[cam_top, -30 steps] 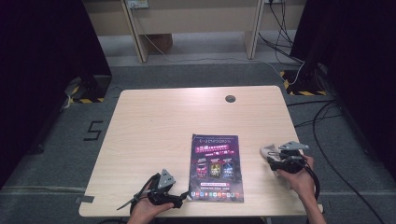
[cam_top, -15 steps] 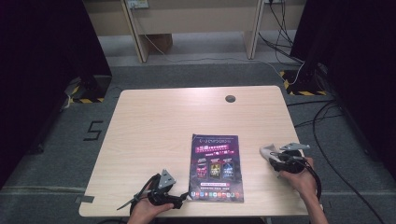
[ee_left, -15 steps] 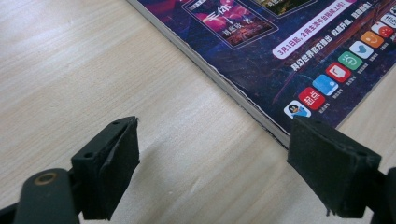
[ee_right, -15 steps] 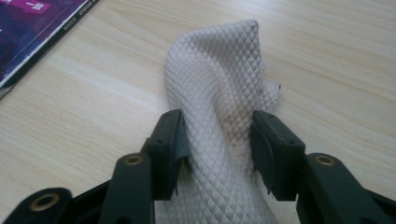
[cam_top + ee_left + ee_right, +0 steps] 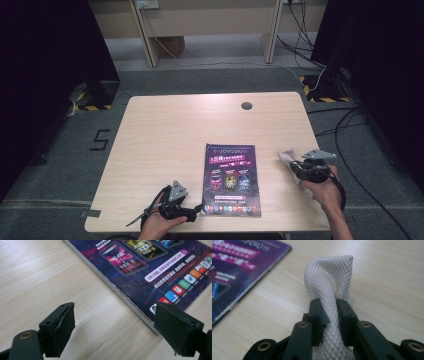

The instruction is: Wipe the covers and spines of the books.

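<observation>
A purple magazine (image 5: 231, 180) lies flat near the front of the wooden table (image 5: 175, 130). Just right of it sits a crumpled white quilted cloth (image 5: 287, 157). My right gripper (image 5: 295, 167) has just been closing its jaws and is shut on the cloth. In the right gripper view the pads (image 5: 318, 312) pinch a raised fold of the cloth (image 5: 329, 282), with the magazine (image 5: 234, 270) at the left. My left gripper (image 5: 197, 209) rests low at the magazine's front left corner. It is open (image 5: 113, 325) with nothing between its jaws, and the magazine's edge (image 5: 150, 270) runs just ahead.
A round cable hole (image 5: 246, 105) sits at the table's far edge. Cables (image 5: 345, 125) trail over the grey floor on the right. Wooden furniture legs (image 5: 145, 35) stand behind the table, and dark curtains flank both sides.
The right gripper's jaws have drawn together on the white cloth, bunching it into a fold. Both hands have stayed about where they were.
</observation>
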### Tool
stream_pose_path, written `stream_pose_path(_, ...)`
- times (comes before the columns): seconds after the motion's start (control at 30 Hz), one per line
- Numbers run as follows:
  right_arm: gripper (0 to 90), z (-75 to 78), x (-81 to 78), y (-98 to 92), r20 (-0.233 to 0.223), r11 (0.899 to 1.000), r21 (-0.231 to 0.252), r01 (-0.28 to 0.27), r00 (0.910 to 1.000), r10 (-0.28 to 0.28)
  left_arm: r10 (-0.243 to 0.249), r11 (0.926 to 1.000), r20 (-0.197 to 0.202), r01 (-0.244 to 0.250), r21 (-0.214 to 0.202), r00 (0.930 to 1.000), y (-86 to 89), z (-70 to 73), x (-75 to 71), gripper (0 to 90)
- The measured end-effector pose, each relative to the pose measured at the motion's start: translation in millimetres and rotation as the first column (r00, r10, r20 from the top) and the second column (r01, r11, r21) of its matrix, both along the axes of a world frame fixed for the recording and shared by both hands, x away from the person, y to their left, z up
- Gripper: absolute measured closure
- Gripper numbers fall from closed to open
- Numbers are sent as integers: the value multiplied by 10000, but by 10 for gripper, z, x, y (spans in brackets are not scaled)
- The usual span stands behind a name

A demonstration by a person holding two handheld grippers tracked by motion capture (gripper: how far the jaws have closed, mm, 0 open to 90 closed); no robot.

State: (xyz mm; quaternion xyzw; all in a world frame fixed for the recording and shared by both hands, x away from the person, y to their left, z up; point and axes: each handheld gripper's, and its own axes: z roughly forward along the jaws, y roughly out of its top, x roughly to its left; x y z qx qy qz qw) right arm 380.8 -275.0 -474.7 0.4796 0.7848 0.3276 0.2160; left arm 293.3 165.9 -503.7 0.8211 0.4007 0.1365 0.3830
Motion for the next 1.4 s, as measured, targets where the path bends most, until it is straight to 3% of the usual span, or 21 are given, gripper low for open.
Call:
stream_pose_path(0.17,751,117,16,142,418,9991,280,-323,9986,311,67,9999,8,-67,-97,10000,-66,-3,-10,171)
stream_pose_path(0.37,749,152,124,471,545,9944,-54,-1059,9929,1060,108,9999,327,-106,-39,9994,-213,-19,-18,190)
stream_pose_path(0.53,745,145,273,769,528,9885,-195,-1497,9872,1505,-170,9996,251,164,236,9995,-286,-58,-17,193)
stream_pose_path(0.8,736,9,508,1228,192,9754,-566,-2128,9766,2142,-328,9981,226,316,538,9992,-339,-86,-18,156)
stream_pose_path(0.97,726,-142,574,1437,-273,9643,-824,-2517,9678,2503,-298,9986,152,291,433,9994,-331,-98,-15,152)
stream_pose_path(1.03,723,-199,597,1460,-292,9599,-1055,-2596,9657,2580,-305,9986,196,297,440,9993,-332,-100,-18,152)
stream_pose_path(1.1,723,-196,617,1441,-439,9642,-833,-2519,9675,2490,-328,9985,180,319,444,9993,-331,-100,-15,152)
stream_pose_path(1.4,716,-236,825,1209,-136,9859,-542,-1586,9873,1581,-406,9979,235,393,520,9989,-331,-98,-18,152)
